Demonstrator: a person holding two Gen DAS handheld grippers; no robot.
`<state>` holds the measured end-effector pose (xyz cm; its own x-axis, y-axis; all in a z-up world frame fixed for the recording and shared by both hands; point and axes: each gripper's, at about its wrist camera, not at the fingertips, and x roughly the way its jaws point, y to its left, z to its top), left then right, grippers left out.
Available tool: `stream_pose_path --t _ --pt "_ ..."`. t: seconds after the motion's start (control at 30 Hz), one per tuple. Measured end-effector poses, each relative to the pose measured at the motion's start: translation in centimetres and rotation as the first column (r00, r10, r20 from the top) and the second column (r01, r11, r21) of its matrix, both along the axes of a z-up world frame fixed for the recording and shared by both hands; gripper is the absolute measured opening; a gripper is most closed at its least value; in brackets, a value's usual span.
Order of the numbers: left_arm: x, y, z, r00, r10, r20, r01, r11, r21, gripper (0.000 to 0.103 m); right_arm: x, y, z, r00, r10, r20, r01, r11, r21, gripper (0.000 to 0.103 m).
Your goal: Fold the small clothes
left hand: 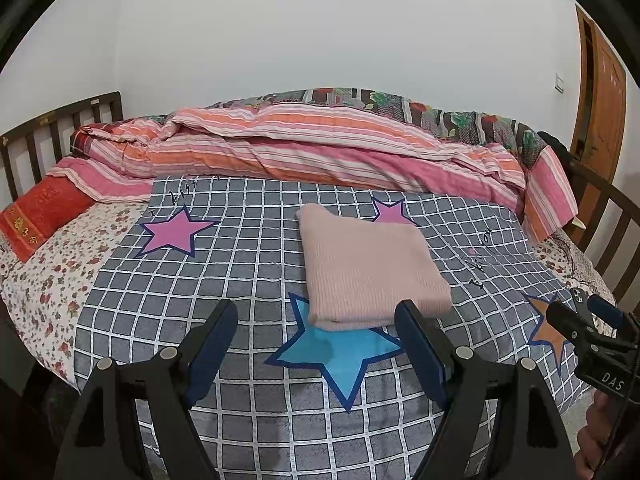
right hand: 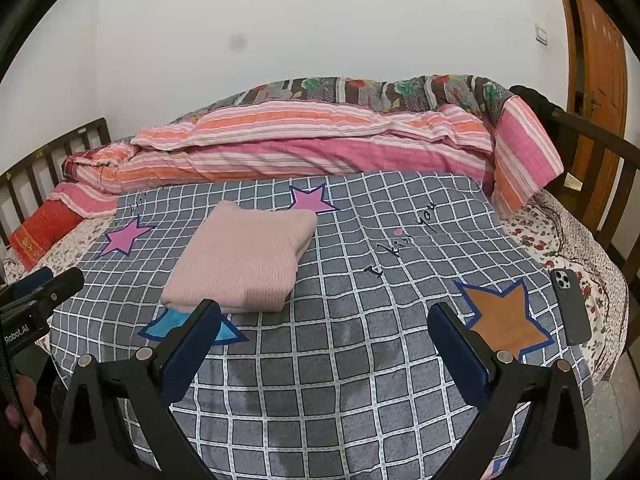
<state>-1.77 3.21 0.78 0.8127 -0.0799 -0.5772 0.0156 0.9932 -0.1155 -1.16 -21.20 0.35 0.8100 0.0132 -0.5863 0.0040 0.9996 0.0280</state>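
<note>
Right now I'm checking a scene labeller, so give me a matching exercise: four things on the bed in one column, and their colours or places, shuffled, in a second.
Things:
1. folded garment
2. phone
3. striped quilt
4. small cushion

Descriptions:
A. red, by the headboard slats
B. pale pink, lying partly over the blue star
C. dark, at the bed's edge beside the orange star
D. pink and orange, bunched along the wall side

Pairs: 1-B, 2-C, 3-D, 4-A

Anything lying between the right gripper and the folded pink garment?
Nothing but bare checked blanket. In the right wrist view, the open right gripper hovers just short of the garment.
</note>
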Motion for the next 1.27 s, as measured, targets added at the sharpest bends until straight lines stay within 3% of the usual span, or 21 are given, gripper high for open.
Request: stream_pose_path --t 1.27 --pt "0.0 0.2 0.2 1.0 0.006 0.006 -0.006 1.0 -0.002 0.08 -0.2 -0.2 1.1 1.0 0.004 0.015 -0.004 1.0 -0.005 0.101"
